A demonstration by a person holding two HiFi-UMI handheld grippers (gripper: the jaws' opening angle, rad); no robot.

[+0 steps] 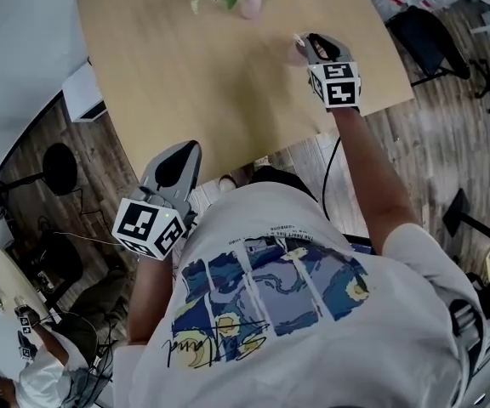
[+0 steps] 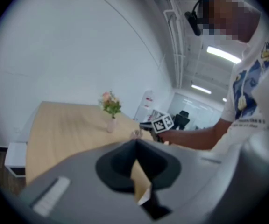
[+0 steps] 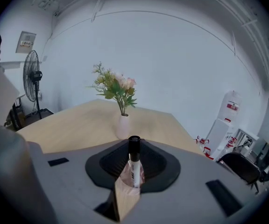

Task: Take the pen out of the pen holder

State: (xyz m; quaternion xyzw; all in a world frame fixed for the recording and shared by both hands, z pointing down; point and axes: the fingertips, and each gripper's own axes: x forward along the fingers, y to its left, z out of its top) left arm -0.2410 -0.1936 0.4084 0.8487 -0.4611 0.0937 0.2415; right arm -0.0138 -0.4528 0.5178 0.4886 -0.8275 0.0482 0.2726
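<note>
Item: black-capped, white-barrelled pen (image 3: pixel 134 158), standing upright between the jaws of the right hand-held gripper (image 3: pixel 133 143), which are closed on its barrel below the cap.

Location: over the pinkish translucent pen holder (image 1: pixel 295 53), near the right edge of the pale wooden desk (image 1: pixel 185 83). The pen's lower end appears to sit inside the holder.

Progress: grasp made; by my reading, the lift clear of the holder is left to do.

Pose, right: arm stretched forward over the desk, gripper angled slightly downward.

Pose, left: left hand-held gripper (image 1: pixel 187 150) is held low near the body (off the desk's near edge), jaw tips together with nothing between them.

Also present: white vase of pale flowers (image 1: pixel 248 3) at the far edge.
</note>
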